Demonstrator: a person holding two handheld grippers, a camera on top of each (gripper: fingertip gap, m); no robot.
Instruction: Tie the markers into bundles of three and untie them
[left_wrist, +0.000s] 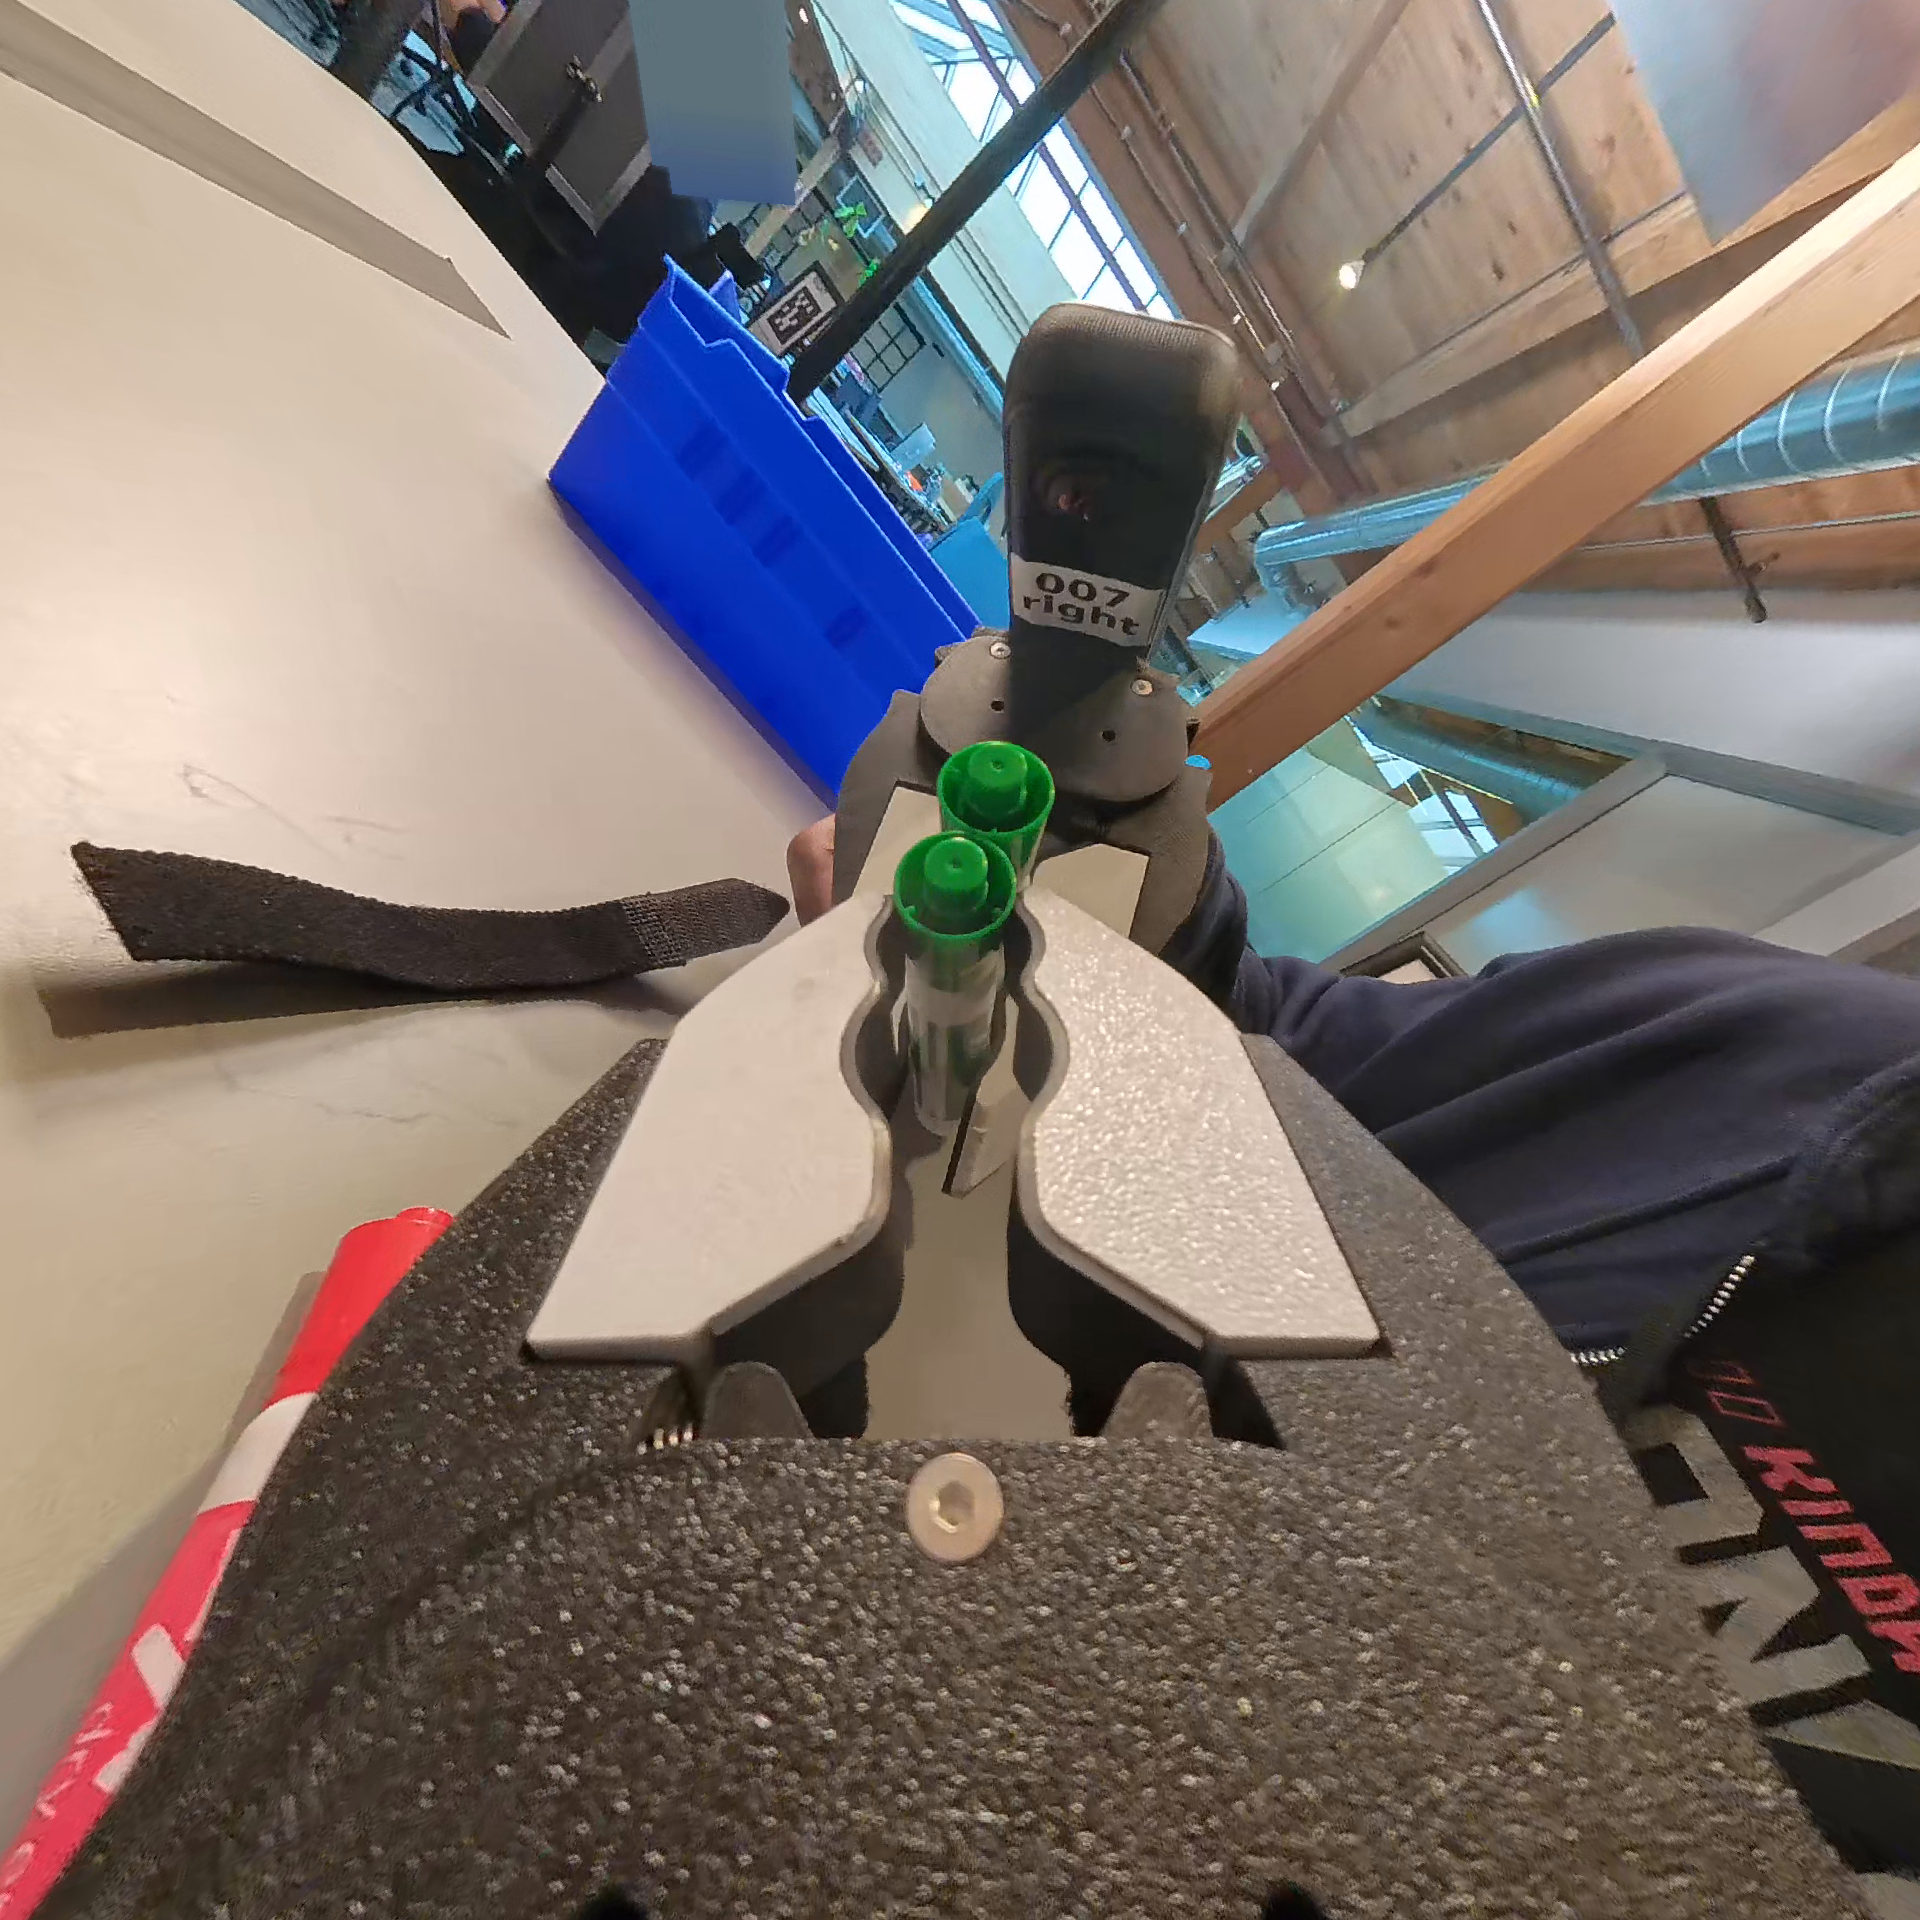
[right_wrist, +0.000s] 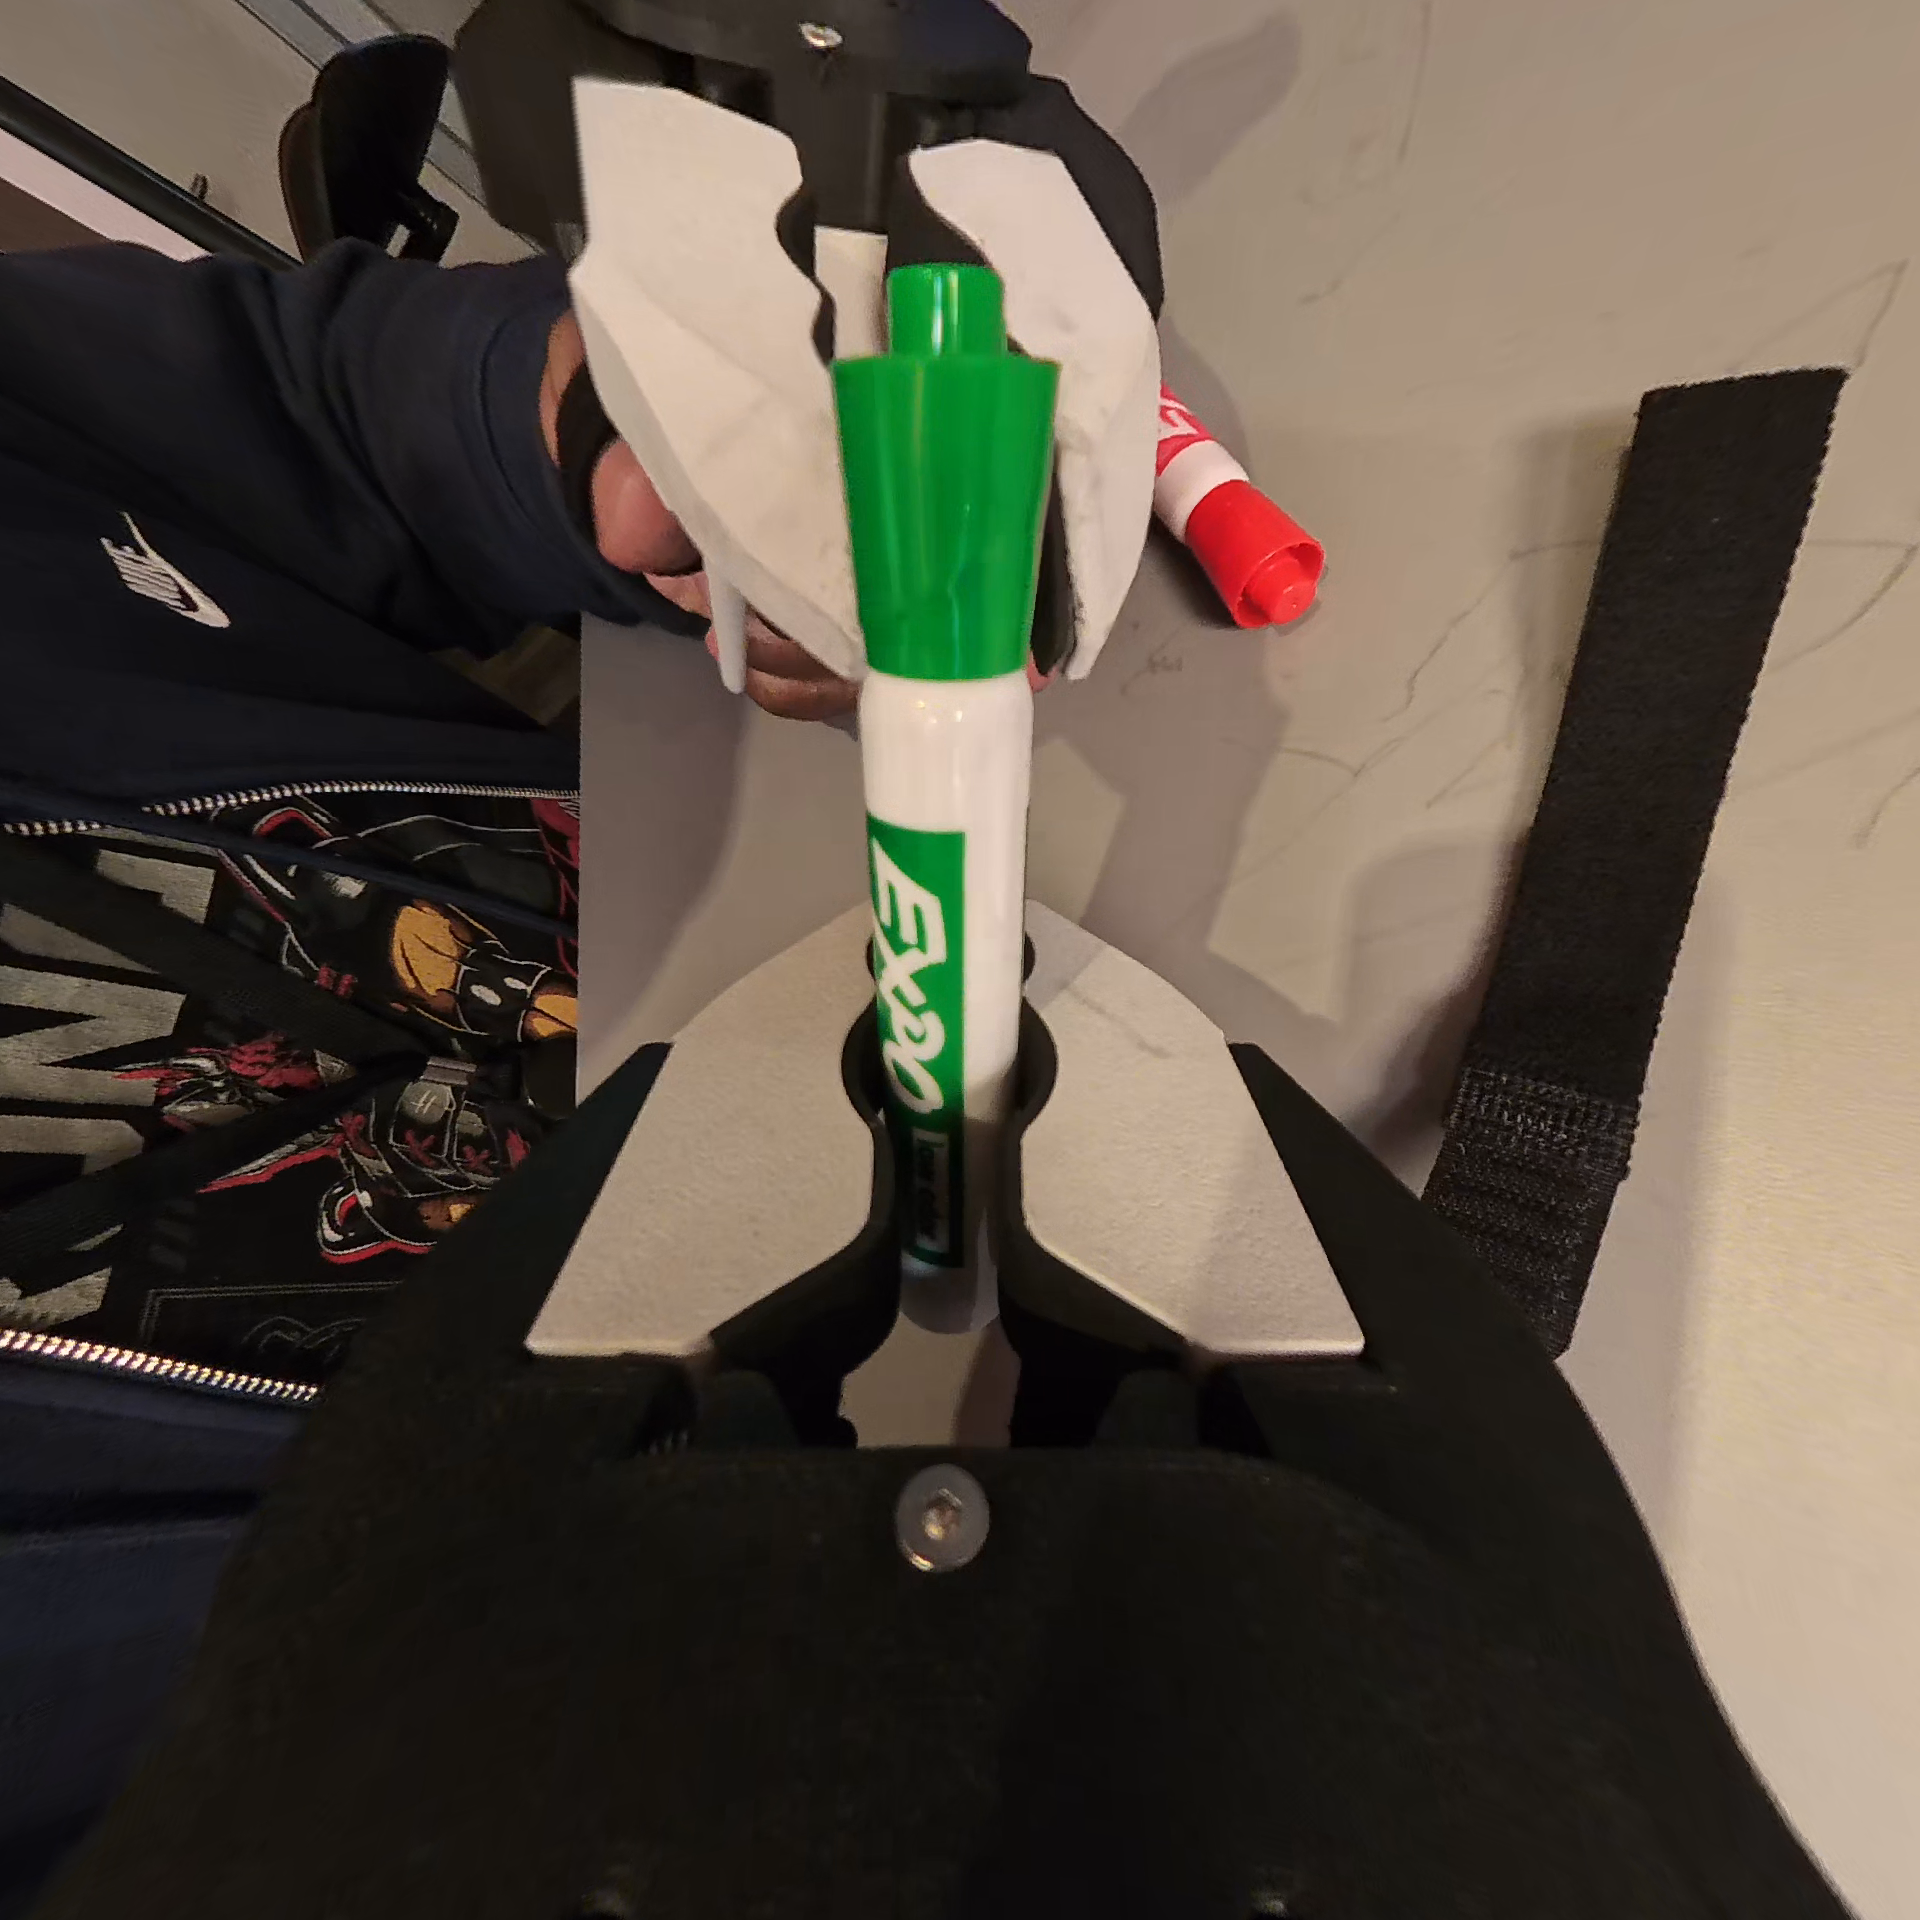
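My left gripper (left_wrist: 954, 940) is shut on a green marker (left_wrist: 951, 997). Its white barrel lies between the fingers and its cap sits at the tips. A second green cap (left_wrist: 995, 795) shows just behind it, at my right gripper (left_wrist: 1003, 857), which faces the left one. In the right wrist view my right gripper (right_wrist: 948, 935) is shut on the barrel of a green marker (right_wrist: 940, 790). That marker's cap reaches in between the fingers of the left gripper (right_wrist: 951, 649). A red marker (right_wrist: 1236, 530) and an open black strap (right_wrist: 1662, 779) lie on the table; the strap also shows in the left wrist view (left_wrist: 416, 925).
The pale table (left_wrist: 260, 520) carries a blue bin (left_wrist: 748, 540) at its far side. The red marker (left_wrist: 312, 1403) lies close beside the left gripper's body. A person's dark sleeve (left_wrist: 1558, 1091) and jacket (right_wrist: 260, 935) are close to both grippers. Tip to tip, the grippers are about 7 centimeters apart. About 9 centimeters separates my left fingertips from the open black strap (right_wrist: 1662, 779).
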